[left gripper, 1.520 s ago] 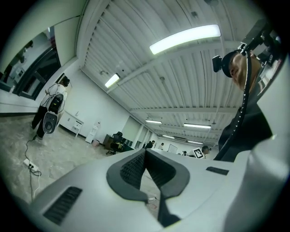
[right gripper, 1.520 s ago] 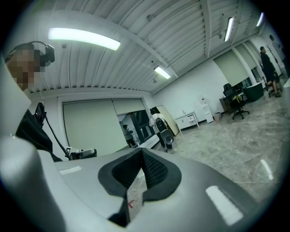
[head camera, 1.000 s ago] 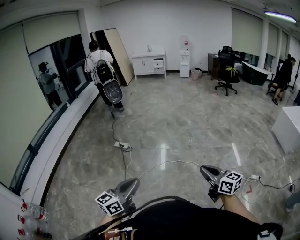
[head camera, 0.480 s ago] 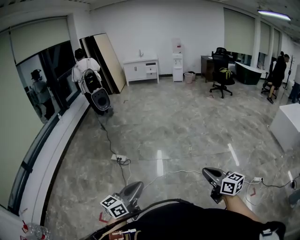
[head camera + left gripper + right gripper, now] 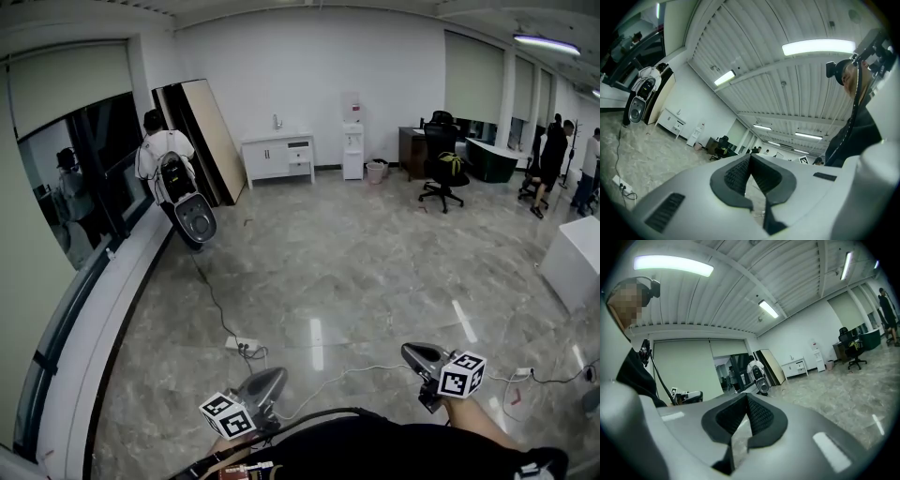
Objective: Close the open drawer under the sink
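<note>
Shifted left and lower since a second ago, the white sink cabinet point(image 5: 272, 157) stands upper centre against the far wall, its small drawer point(image 5: 298, 150) too distant to judge. Near the bottom edge, the grey left gripper point(image 5: 270, 377) and grey right gripper point(image 5: 411, 352) have jaws pressed together, empty.

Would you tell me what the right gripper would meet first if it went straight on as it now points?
Nothing near: open floor lies ahead of the right gripper. Far on, probably the person with the backpack; depth is unclear.
</note>
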Action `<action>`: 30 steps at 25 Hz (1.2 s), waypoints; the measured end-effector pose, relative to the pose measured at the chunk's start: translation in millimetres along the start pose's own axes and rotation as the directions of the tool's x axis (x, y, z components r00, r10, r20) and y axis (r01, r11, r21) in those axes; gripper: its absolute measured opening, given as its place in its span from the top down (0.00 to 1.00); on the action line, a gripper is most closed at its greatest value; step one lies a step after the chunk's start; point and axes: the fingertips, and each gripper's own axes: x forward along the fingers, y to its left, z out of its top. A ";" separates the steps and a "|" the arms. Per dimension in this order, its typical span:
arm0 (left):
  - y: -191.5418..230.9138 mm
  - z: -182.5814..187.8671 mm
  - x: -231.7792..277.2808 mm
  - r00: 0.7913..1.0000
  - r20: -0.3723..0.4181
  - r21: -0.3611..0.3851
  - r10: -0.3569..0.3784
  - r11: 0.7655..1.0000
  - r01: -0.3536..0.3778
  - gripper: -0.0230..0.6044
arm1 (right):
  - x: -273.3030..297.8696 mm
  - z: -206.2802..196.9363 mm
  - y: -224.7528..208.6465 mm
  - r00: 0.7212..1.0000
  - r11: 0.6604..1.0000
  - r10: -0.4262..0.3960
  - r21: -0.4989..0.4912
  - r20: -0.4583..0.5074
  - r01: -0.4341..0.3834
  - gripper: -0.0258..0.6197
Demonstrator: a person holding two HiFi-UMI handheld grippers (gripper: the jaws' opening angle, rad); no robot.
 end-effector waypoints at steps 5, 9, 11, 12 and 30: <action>46.4 12.9 0.7 0.999 0.009 -0.016 0.032 0.999 -0.032 0.96 | 42.2 2.5 -15.4 1.000 1.000 -0.004 -0.002 -0.031 0.004 0.96; 79.3 19.4 2.6 0.996 0.040 -0.051 0.074 0.996 -0.072 0.96 | 75.9 11.4 -38.5 0.999 1.000 0.011 0.006 -0.048 -0.011 0.96; 93.9 23.2 7.5 0.994 0.058 -0.067 0.096 0.994 -0.092 0.96 | 95.7 16.2 -51.0 0.998 0.999 0.038 0.009 -0.056 -0.038 0.96; 100.7 24.5 11.6 0.992 0.063 -0.066 0.109 0.992 -0.105 0.96 | 105.7 18.0 -57.7 0.997 0.998 0.056 0.007 -0.060 -0.056 0.96; 175.3 76.3 203.2 0.931 0.159 0.041 0.330 0.939 -0.340 0.96 | 247.1 118.9 -263.4 0.940 0.944 0.330 0.002 -0.093 -0.331 0.96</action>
